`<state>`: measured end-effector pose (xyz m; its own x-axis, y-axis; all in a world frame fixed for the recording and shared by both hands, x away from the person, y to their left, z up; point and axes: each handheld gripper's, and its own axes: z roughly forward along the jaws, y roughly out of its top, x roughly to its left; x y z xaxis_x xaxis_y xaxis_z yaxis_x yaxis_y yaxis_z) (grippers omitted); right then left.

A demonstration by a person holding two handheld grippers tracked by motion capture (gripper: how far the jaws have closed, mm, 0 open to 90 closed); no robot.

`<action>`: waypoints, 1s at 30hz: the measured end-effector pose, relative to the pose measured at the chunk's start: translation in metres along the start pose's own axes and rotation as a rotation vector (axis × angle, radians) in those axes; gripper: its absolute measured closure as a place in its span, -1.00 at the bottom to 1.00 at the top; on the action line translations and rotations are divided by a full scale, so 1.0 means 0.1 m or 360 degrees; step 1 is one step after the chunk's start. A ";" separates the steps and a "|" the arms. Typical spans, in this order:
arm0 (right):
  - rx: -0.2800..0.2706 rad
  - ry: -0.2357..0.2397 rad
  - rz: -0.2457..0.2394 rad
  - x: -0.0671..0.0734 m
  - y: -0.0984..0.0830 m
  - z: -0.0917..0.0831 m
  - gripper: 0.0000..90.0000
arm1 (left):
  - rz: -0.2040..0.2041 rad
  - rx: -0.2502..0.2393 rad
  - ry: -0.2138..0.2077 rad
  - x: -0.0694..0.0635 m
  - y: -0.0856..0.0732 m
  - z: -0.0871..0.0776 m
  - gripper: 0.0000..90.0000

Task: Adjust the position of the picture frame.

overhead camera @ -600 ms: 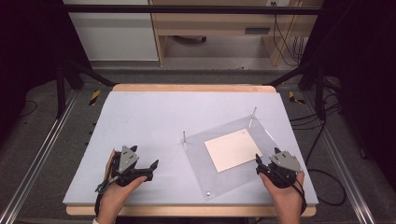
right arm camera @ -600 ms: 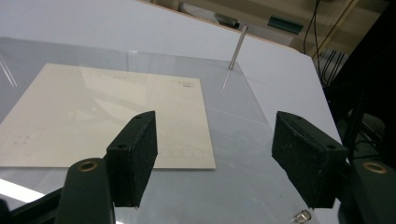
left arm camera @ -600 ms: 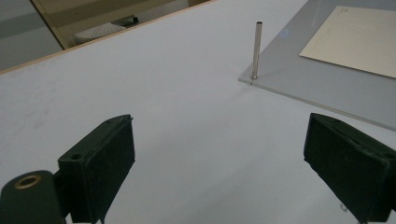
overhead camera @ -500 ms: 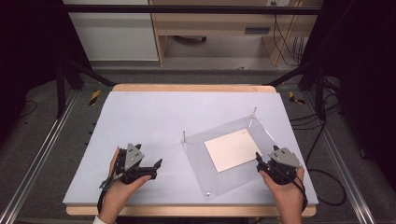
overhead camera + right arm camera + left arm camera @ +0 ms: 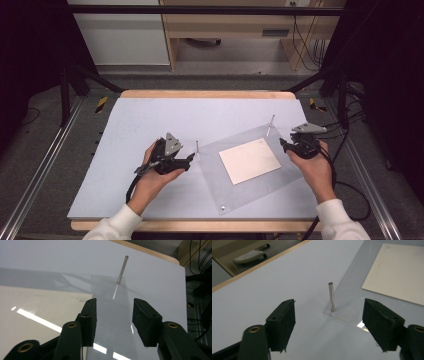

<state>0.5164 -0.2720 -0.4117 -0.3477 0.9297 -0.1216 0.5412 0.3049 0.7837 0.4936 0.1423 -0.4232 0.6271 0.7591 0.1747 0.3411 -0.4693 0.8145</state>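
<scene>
A clear acrylic plate (image 5: 240,192) lies skewed on the pale blue table, with a cream sheet (image 5: 249,161) at its middle. Thin metal pins stand upright at two of its corners. My left gripper (image 5: 189,159) points right at the left pin (image 5: 197,147). In the left gripper view its jaws are open, and that pin (image 5: 331,296) stands a little ahead of my left gripper (image 5: 329,315). My right gripper (image 5: 284,144) hovers over the plate's right edge, below the far pin (image 5: 271,124). My right gripper (image 5: 115,311) is open with nothing in it, and the far pin (image 5: 122,269) is well ahead.
A small fastener (image 5: 221,206) sits in the plate's near corner. The table has a wooden rim (image 5: 205,94) at the back. Black frame struts and cables (image 5: 345,122) stand off the right side. A cabinet and wooden furniture stand behind the table.
Both hands have moved forward, away from the table's front edge. The left gripper also went right, up to the left pin. The right gripper rose along the plate's right edge toward the far pin.
</scene>
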 end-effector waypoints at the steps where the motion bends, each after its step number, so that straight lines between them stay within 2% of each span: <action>1: -0.0008 -0.0010 0.0012 -0.03 0.04 0.06 0.30 | -0.0057 -0.0019 -0.0011 0.00 0.01 0.05 -0.32; 3: 0.0004 -0.0014 0.0041 -0.08 0.12 0.19 0.36 | -0.0090 -0.0018 0.0011 -0.01 0.03 0.15 -0.19; 6: 0.0018 -0.0052 0.0073 -0.09 0.20 0.42 0.45 | -0.0129 -0.0003 0.0042 -0.04 0.01 0.27 -0.10; 7: 0.0012 -0.0058 0.0080 -0.08 0.21 0.47 0.46 | -0.0160 -0.0014 0.0048 -0.05 0.01 0.30 -0.08; 9: -0.0014 -0.0067 0.0117 -0.08 0.22 0.61 0.51 | -0.0182 -0.0017 0.0066 -0.06 -0.01 0.35 -0.04; 13: -0.0029 -0.0075 0.0211 -0.07 0.24 0.87 0.49 | -0.0243 -0.0019 0.0092 -0.08 -0.07 0.43 -0.01; 16: -0.0022 -0.0089 0.0230 -0.10 0.23 1.02 0.46 | -0.0268 -0.0025 0.0096 -0.09 -0.11 0.46 0.03; 18: 0.0012 -0.0092 0.0267 -0.11 0.23 1.11 0.44 | -0.0284 -0.0034 0.0091 -0.10 -0.13 0.47 0.04; 22: 0.0000 -0.0081 0.0254 -0.14 0.27 1.19 0.50 | -0.0289 -0.0052 0.0092 -0.12 -0.14 0.45 0.08; 24: 0.0012 -0.0087 0.0257 -0.15 0.30 1.23 0.58 | -0.0274 -0.0059 0.0098 -0.14 -0.14 0.46 0.11; 28: 0.0041 -0.0060 0.0275 -0.17 0.32 1.31 0.79 | -0.0301 -0.0066 0.0081 -0.14 -0.14 0.45 0.16; 29: 0.0041 -0.0060 0.0275 -0.17 0.32 1.31 0.79 | -0.0301 -0.0066 0.0081 -0.14 -0.14 0.45 0.17; 30: 0.0053 -0.0077 0.0264 -0.17 0.33 1.33 0.89 | -0.0302 -0.0078 0.0084 -0.14 -0.14 0.45 0.19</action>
<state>0.6420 -0.2500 -0.4651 -0.2150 0.9764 -0.0222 0.6135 0.1527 0.7748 0.5115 0.1180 -0.4613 0.5166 0.8551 0.0434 0.4144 -0.2941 0.8613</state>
